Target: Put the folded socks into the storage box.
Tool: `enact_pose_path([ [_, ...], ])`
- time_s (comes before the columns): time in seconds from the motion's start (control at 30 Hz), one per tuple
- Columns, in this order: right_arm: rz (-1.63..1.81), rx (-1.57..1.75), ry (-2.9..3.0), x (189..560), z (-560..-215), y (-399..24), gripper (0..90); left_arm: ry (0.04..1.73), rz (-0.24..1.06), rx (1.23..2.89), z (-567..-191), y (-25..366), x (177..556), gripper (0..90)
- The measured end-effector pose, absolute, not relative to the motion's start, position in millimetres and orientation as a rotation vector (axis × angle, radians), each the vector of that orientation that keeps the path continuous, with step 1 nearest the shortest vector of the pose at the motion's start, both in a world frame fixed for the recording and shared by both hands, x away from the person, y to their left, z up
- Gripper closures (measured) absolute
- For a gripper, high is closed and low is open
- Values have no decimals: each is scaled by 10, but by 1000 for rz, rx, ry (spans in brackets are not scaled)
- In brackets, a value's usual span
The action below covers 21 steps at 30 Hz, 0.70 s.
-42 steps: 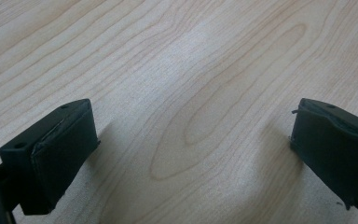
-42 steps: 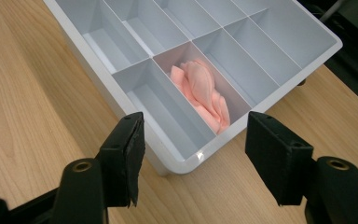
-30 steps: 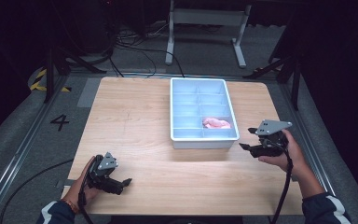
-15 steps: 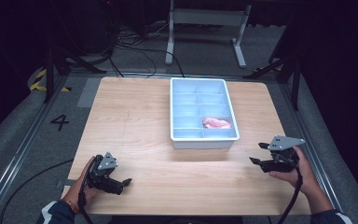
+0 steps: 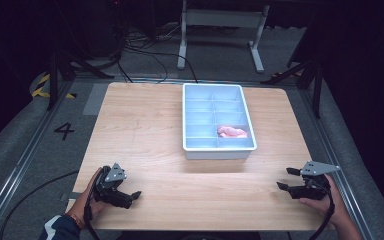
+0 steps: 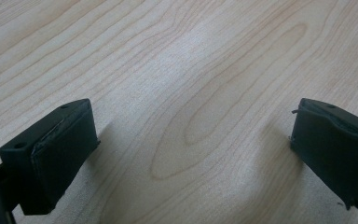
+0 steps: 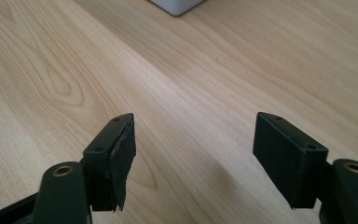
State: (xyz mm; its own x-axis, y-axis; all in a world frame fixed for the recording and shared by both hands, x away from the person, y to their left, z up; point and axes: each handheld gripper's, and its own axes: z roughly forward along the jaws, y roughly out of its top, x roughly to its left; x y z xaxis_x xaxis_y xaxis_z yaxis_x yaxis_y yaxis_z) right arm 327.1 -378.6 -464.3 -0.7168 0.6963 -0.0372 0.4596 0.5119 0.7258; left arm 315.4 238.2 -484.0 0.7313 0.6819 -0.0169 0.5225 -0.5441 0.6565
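A pale blue tray with several compartments stands at the middle back of the wooden table. A soft pink lump lies in its near right compartment. My left gripper rests at the front left of the table, open, with bare wood between its jaws. At the front right, well clear of the tray, my right gripper is held low over the table and points left. Its jaws have just been opening and are open, with nothing between them.
A corner of the tray shows at the top of the right gripper view. Beyond the table's far edge are a metal stand, cables and dark floor. A floor mark "4" lies to the left.
My right gripper has moved from beside the tray's near right corner down and toward the front right of the table. The left gripper has stayed put.
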Motion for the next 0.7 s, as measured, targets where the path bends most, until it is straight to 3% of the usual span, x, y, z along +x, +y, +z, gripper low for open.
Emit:
enact_pose_path([
  [0.27, 1050, 1049, 2410, 3162, -4835, -3941, 287, 904, 321, 2278, -4839, 2383, 3158, 6],
  [0.7, 1068, 1095, 2338, 3099, -4872, -3990, 291, 905, 322, 2278, -4839, 2383, 3159, 6],
])
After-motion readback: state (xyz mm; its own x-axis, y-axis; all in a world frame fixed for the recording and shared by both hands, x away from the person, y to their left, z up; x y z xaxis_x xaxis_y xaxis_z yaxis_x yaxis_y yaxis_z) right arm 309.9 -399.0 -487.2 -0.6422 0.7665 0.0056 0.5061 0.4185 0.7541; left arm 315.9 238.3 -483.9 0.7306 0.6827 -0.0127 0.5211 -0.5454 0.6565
